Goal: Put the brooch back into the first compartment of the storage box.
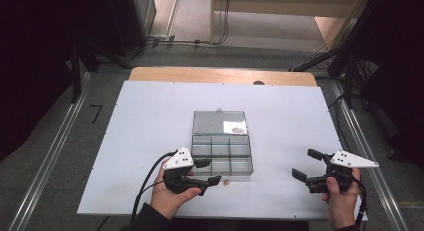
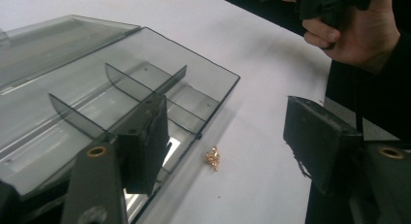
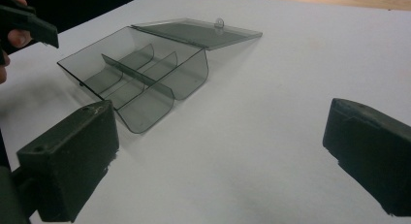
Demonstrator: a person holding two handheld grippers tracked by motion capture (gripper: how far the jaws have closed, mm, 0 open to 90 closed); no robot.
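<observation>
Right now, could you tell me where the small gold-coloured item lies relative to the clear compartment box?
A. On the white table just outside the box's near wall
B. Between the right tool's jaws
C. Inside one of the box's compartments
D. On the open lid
A: the small gold item lies on the white table just outside the wall of the clear compartment box, in the gap between the left tool's jaws.
</observation>
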